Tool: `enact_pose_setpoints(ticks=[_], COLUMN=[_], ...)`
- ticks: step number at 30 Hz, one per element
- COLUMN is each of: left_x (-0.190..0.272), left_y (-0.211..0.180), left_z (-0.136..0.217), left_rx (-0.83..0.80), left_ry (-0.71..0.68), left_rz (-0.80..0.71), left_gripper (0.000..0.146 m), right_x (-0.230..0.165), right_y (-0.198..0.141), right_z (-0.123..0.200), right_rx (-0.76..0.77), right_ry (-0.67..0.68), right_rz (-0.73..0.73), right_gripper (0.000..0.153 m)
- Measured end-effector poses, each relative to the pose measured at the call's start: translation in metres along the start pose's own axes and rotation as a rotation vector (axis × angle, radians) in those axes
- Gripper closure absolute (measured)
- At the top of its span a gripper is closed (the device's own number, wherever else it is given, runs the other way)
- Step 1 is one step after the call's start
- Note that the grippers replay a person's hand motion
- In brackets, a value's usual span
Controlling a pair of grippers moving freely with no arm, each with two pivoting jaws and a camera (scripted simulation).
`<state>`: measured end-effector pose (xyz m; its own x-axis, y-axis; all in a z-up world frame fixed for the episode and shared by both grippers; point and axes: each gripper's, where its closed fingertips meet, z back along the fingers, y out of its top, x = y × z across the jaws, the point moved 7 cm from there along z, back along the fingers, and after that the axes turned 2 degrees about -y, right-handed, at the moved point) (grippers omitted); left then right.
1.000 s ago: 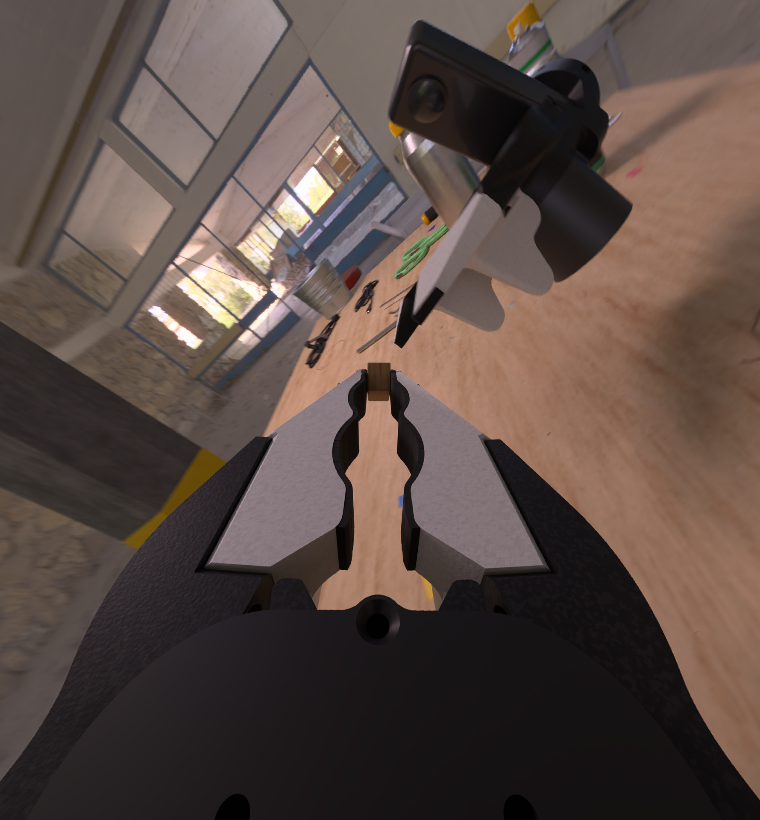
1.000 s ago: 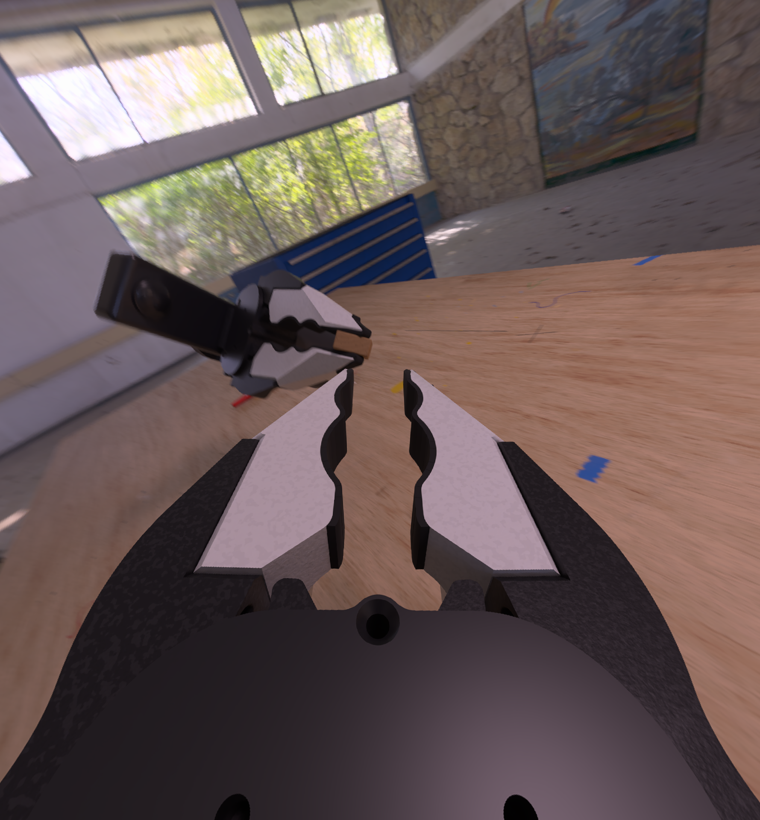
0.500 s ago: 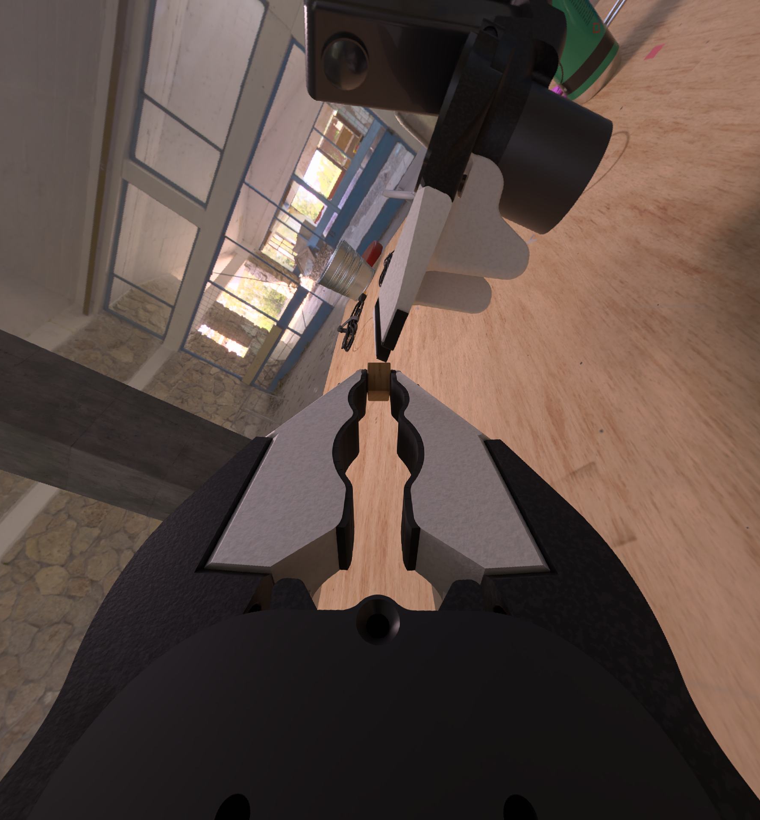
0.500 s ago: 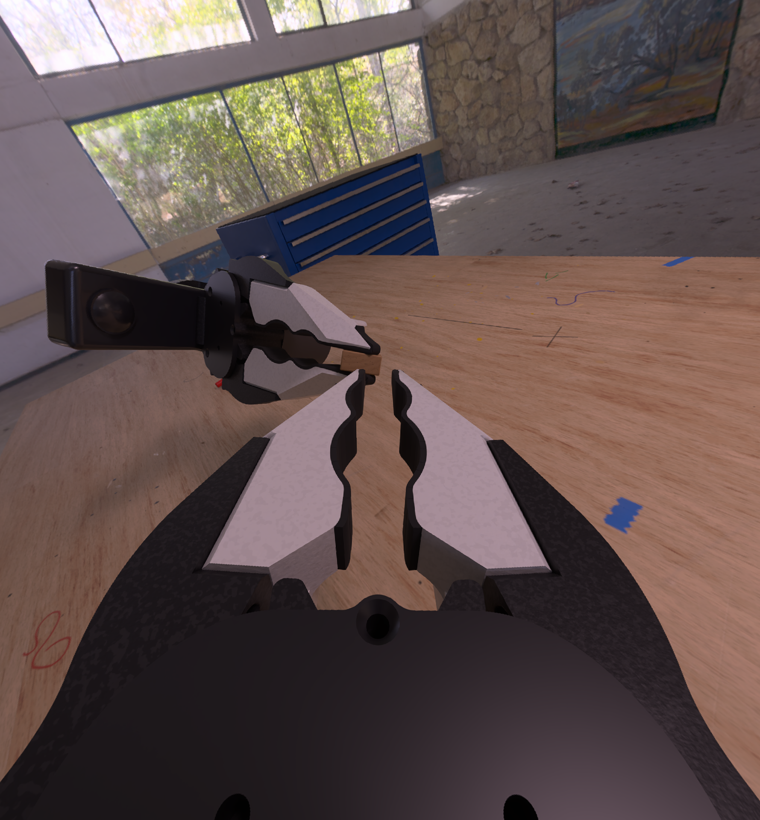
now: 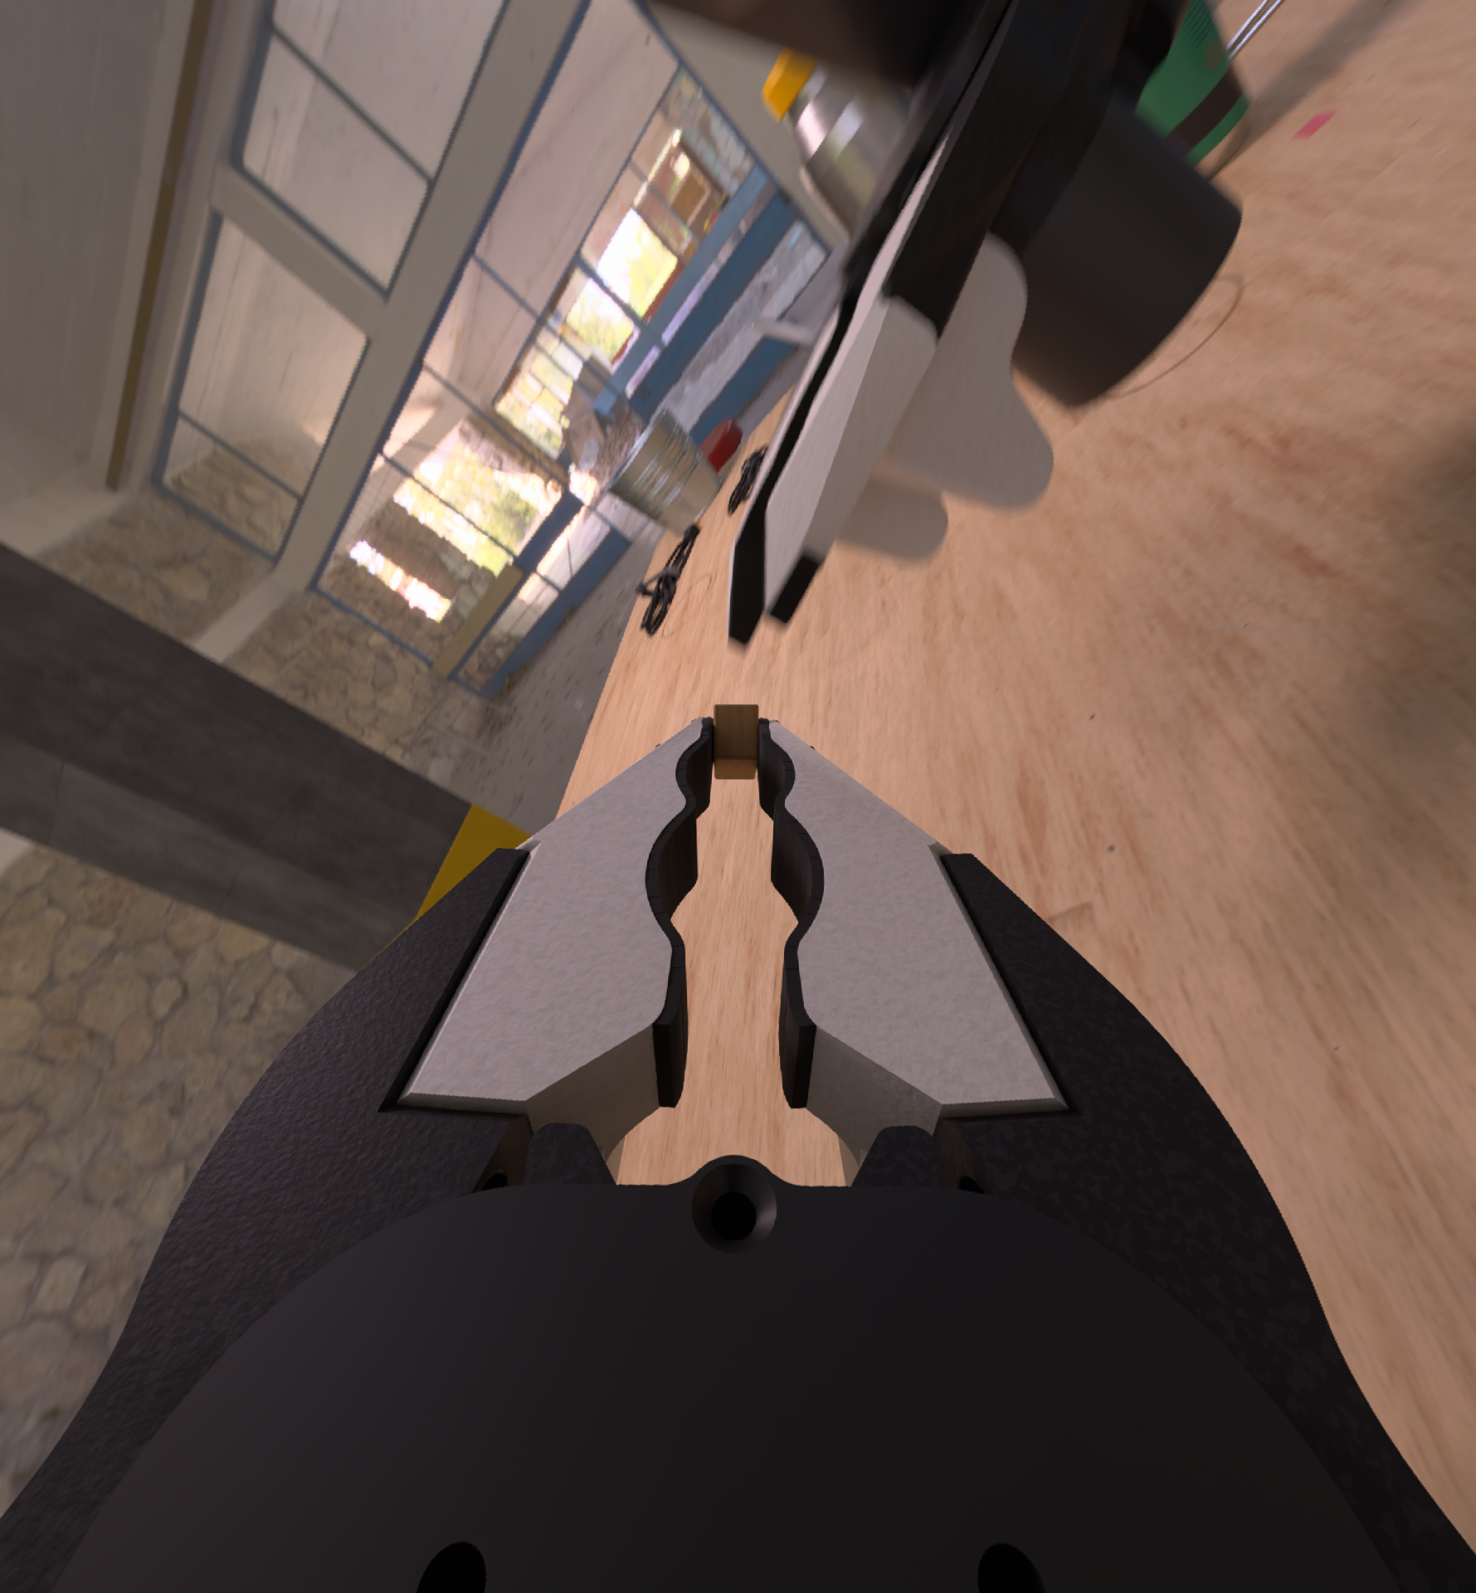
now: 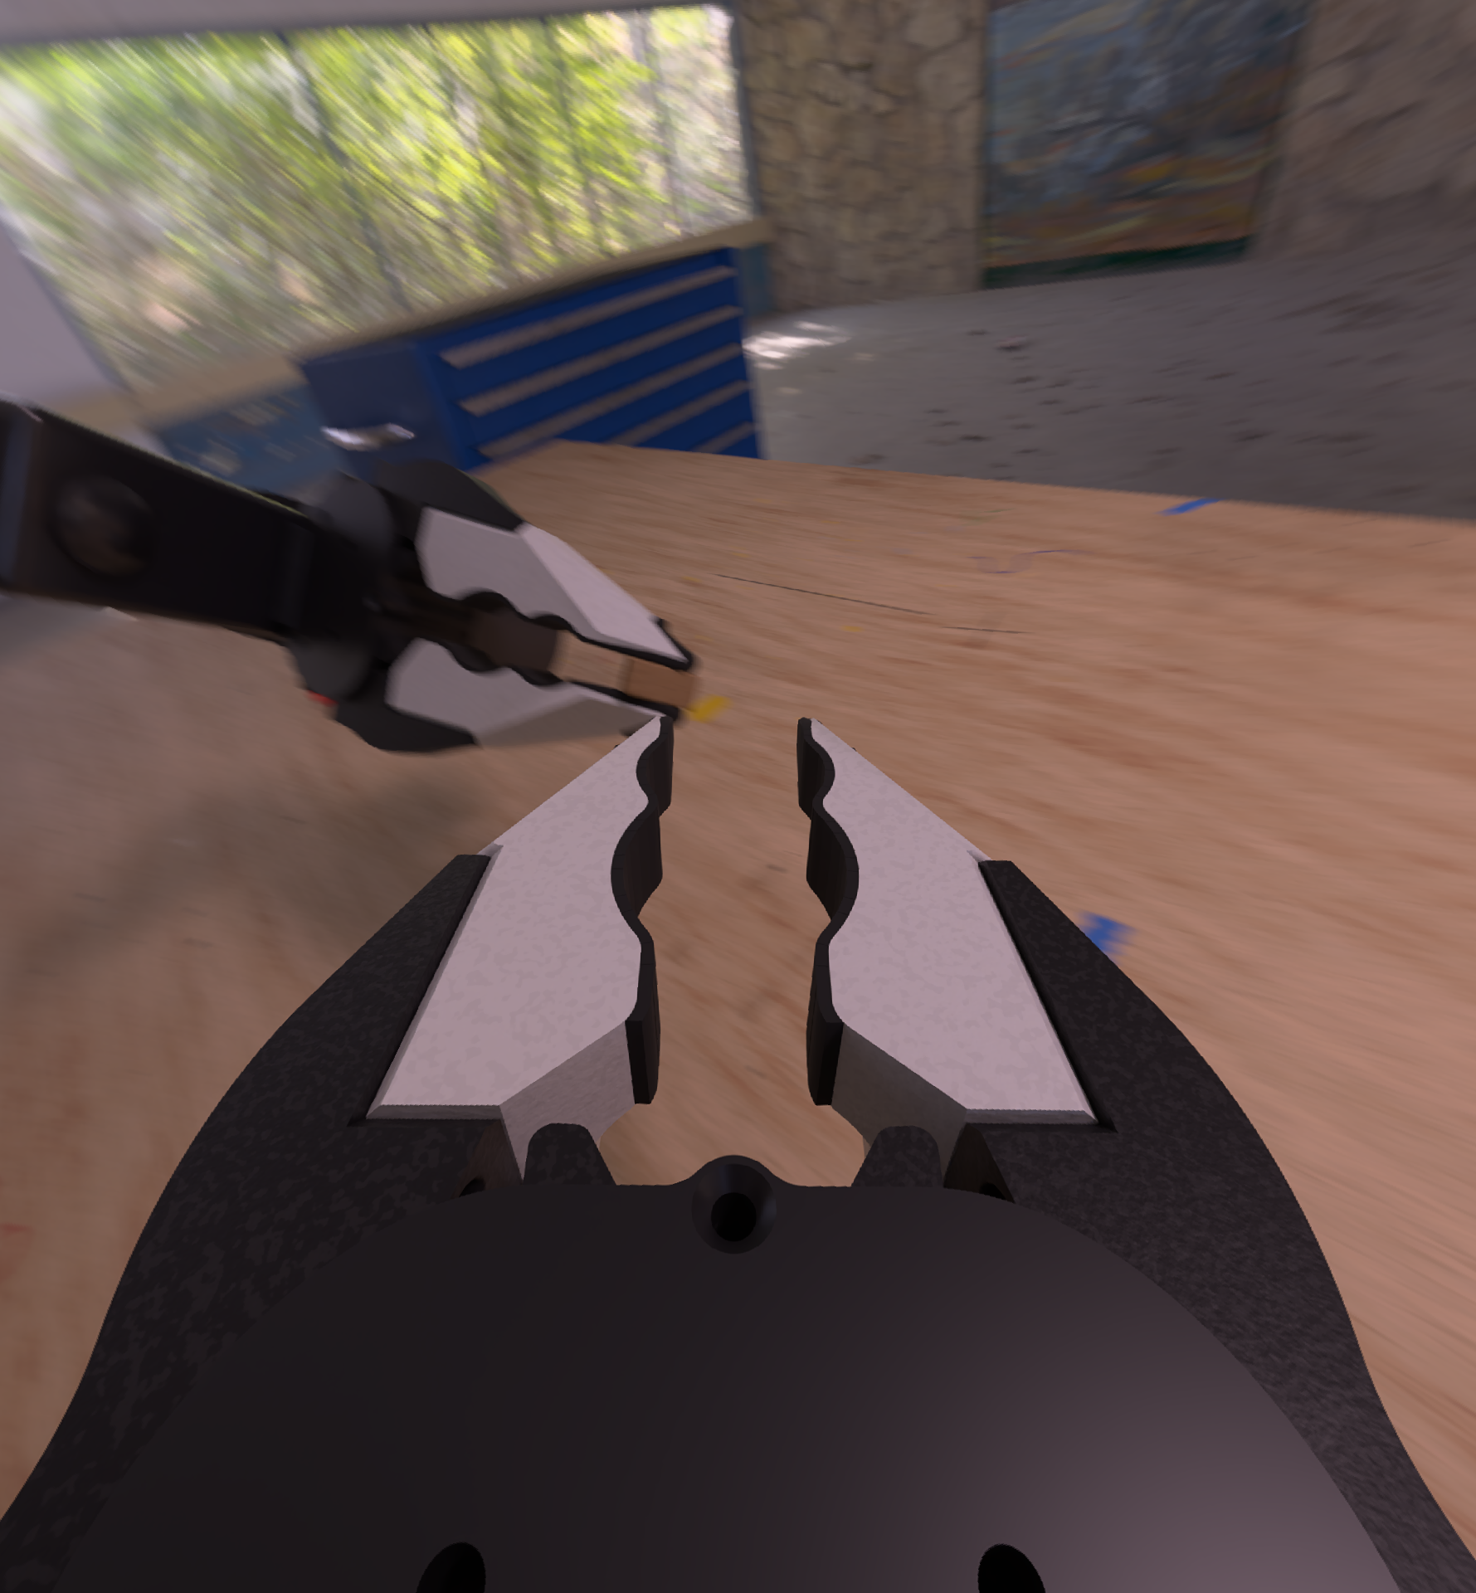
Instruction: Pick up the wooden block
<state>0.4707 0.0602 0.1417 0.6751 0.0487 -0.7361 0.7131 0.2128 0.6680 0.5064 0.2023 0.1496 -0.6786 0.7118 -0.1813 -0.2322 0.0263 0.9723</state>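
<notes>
Now the left tool (image 5: 736,741) pinches the small tan wooden block (image 5: 735,740) at its fingertips, above the pale plywood bench (image 5: 1148,776); right tool (image 6: 734,733), empty, has spread wider than before beside it, likely a handover

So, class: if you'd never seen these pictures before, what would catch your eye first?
Probably the small wooden block pinched at the very tips of the left claw, held up off the table. Next, the right claw, open and empty, with its tips close beside the block.
</notes>
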Motion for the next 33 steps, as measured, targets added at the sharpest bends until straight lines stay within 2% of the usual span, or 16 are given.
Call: enact_pose_setpoints(ticks=[2,5,7,9,10,12,14,16,18,20,22,24,26,28,30,33], left_x=[-0.005,-0.027,-0.049,-0.059,-0.057,-0.049,-0.054,-0.076,-0.104,-0.125,-0.128,-0.11,-0.079,-0.054,-0.045,-0.045], left_y=[-0.008,-0.026,-0.037,-0.041,-0.038,-0.022,-0.004,0.005,0.001,-0.016,-0.037,-0.055,-0.061,-0.057,-0.048,-0.04], left_z=[0.001,0.004,0.009,0.011,0.005,-0.024,-0.054,-0.06,-0.04,-0.003,0.038,0.065,0.068,0.05,0.03,0.027], left_rx=[-0.063,-0.21,-0.296,-0.282,-0.234,-0.16,-0.156,-0.164,-0.185,-0.256,-0.305,-0.349,-0.377,-0.343,-0.308,-0.259], left_ry=[0.022,0.079,0.143,0.18,0.173,0.105,0.086,0.098,0.147,0.221,0.264,0.264,0.221,0.166,0.128,0.133], left_rz=[0.016,0.094,0.175,0.27,0.317,0.356,0.264,0.227,0.213,0.183,0.214,0.286,0.345,0.406,0.431,0.459], left_gripper=[0.137,0.137,0.137,0.137,0.137,0.137,0.137,0.137,0.137,0.137,0.137,0.137,0.137,0.137,0.137,0.137], right_x=[0.027,0.102,0.135,0.131,0.121,0.096,0.077,0.078,0.093,0.113,0.123,0.118,0.099,0.077,0.065,0.057], right_y=[0.009,0.035,0.048,0.048,0.044,0.039,0.044,0.067,0.092,0.101,0.089,0.059,0.026,0.006,0.003,0.007], right_z=[0.034,0.133,0.188,0.197,0.182,0.127,0.071,0.055,0.08,0.129,0.176,0.198,0.184,0.149,0.123,0.125], right_rx=[-0.035,-0.142,-0.21,-0.15,-0.166,-0.193,-0.169,-0.156,-0.114,-0.115,-0.14,-0.161,-0.19,-0.173,-0.187,-0.136], right_ry=[-0.202,-0.766,-0.935,-0.831,-0.773,-0.624,-0.491,-0.511,-0.562,-0.674,-0.751,-0.747,-0.668,-0.546,-0.5,-0.462], right_rz=[0.173,0.468,0.409,0.33,0.346,0.388,0.449,0.521,0.504,0.478,0.413,0.334,0.274,0.244,0.272,0.224], right_gripper=[0.125,0.153,0.153,0.153,0.153,0.153,0.153,0.153,0.153,0.153,0.153,0.153,0.153,0.153,0.153,0.153])
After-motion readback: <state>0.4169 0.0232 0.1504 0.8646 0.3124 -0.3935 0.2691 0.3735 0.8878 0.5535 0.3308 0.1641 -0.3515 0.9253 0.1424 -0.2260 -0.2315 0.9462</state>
